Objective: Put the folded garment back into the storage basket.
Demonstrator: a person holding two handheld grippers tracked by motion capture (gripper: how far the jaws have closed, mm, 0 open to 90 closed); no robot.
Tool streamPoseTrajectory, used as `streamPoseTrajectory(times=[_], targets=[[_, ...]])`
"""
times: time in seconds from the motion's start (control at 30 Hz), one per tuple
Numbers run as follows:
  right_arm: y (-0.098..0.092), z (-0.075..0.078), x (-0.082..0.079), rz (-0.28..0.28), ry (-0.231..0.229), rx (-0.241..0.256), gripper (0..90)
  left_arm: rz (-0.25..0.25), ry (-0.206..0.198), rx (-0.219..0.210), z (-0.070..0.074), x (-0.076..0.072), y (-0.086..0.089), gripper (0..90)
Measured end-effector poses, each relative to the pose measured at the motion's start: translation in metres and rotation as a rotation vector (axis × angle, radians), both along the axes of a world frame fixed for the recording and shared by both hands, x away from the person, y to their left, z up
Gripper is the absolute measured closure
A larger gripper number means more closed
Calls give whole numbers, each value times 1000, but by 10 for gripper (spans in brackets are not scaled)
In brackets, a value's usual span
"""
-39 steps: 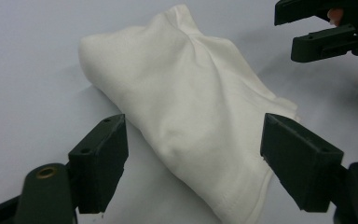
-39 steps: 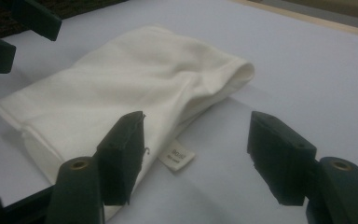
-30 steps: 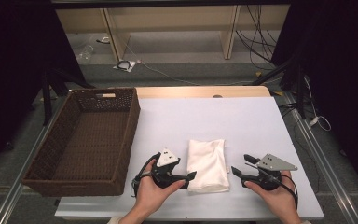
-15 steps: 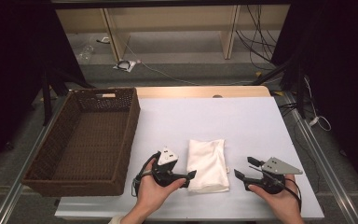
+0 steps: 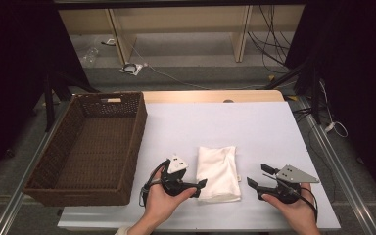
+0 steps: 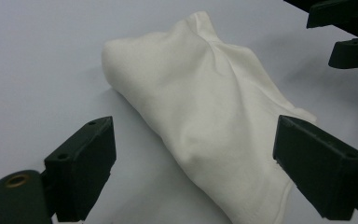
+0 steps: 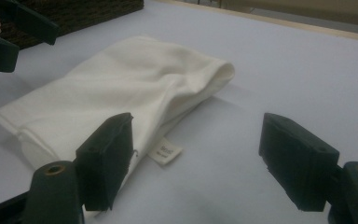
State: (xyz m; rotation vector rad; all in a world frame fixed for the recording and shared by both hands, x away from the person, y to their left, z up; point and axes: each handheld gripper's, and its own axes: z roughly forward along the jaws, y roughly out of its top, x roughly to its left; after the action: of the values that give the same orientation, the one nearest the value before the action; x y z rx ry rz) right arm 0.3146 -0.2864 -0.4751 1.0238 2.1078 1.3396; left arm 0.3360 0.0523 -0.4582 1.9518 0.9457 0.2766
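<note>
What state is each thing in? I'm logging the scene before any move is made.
White cloth: folded, flat on the table, held by neither gripper; small label sticks out at one edge.
Wicker basket: upright, empty, left of the cloth.
Left gripper: open, jaws either side of the cloth's near end.
Right gripper: open, beside the cloth, holding nothing.
</note>
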Motion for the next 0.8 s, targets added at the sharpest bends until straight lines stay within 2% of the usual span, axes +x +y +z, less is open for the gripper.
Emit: streamPoseTrajectory(times=[0.37, 0.53, 0.67, 0.8], targets=[[0, 0, 0, -1, 0, -8, 268, -3, 10, -5, -3, 0, -2, 150], [2, 0, 0, -4, -6, -8, 268, 2, 24, -3, -2, 7, -5, 153], [2, 0, 0, -5, -8, -3, 268, 2, 50, -3, -4, 16, -8, 156], [2, 0, 0, -7, -4, -6, 268, 9, 94, 7, -15, 28, -15, 158]])
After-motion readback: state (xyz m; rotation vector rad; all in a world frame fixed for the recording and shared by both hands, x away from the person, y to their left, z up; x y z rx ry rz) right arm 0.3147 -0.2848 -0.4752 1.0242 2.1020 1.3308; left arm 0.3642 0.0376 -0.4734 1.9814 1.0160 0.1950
